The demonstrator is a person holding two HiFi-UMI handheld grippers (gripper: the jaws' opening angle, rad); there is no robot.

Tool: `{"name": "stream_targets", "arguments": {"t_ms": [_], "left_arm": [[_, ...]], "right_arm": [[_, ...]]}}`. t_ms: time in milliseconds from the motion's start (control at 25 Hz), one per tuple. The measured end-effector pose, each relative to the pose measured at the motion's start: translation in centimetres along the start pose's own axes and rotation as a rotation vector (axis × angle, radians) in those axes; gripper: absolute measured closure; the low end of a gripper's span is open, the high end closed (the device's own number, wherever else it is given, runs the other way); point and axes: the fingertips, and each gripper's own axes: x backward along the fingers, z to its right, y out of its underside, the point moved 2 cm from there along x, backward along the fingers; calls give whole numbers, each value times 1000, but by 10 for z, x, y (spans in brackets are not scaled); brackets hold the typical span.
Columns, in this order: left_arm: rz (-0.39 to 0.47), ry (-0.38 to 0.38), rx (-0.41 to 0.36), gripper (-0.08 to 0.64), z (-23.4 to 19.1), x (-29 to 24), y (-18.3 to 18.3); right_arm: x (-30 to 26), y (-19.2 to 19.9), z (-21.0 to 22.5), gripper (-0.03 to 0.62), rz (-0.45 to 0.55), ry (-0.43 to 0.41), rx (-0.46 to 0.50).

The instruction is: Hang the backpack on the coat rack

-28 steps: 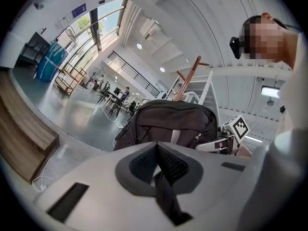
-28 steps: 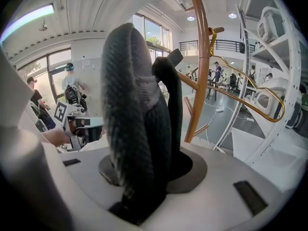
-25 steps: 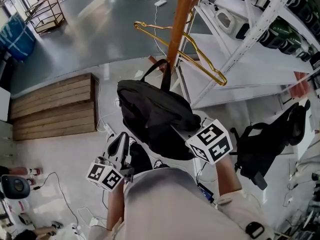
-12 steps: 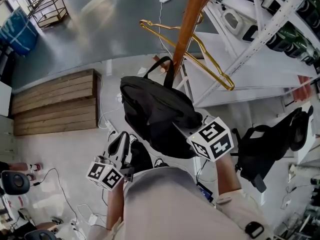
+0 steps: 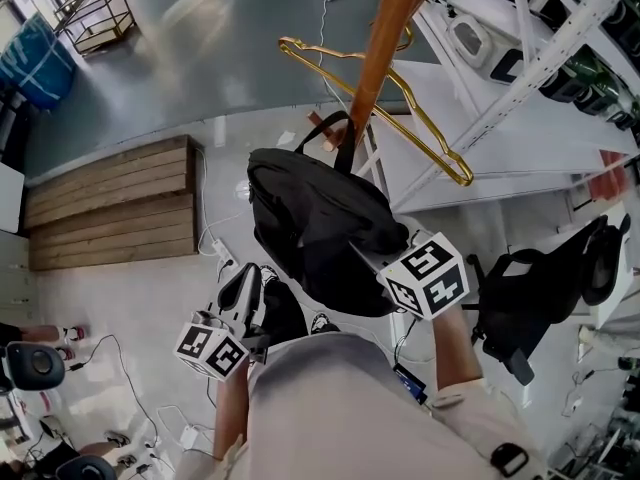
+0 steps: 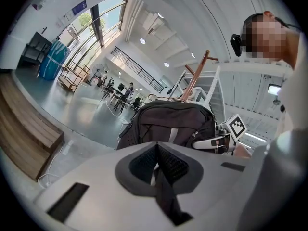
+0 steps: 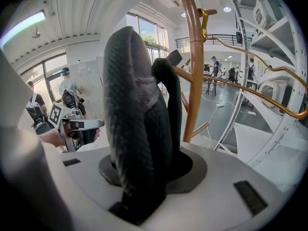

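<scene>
The black backpack hangs against the orange wooden pole of the coat rack. Its top loop lies over a peg on that pole. My right gripper reaches into the bag's right side and is shut on a thick padded shoulder strap, which fills the gap between its jaws. My left gripper stays lower left, apart from the bag and pointing at its back. Its pads meet, and a thin dark strip that I cannot identify lies in the seam.
A gold wire hanger hangs on the rack above the bag. White shelving stands to the right, with a second black bag on the floor below it. A wooden platform lies left, and cables trail over the floor.
The backpack and my right gripper have eased slightly lower and closer to the pole. The left gripper has stayed where it was.
</scene>
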Motion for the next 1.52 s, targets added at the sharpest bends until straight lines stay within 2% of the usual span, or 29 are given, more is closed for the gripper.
{"name": "stream_targets", "arguments": {"t_ms": [280,720,1520], "left_arm": [[-5,19,-12,554,-4,-5,2],[-21,-12,2,554,-9,-4,-1],[-48,-7,1,554,-8,-8,2]], "right_arm": [[-9,9,6,445,-26,1,-22],[-18,15,17,445,-38,10,-59],[-32,41,37,442,-71,42,-129]]}}
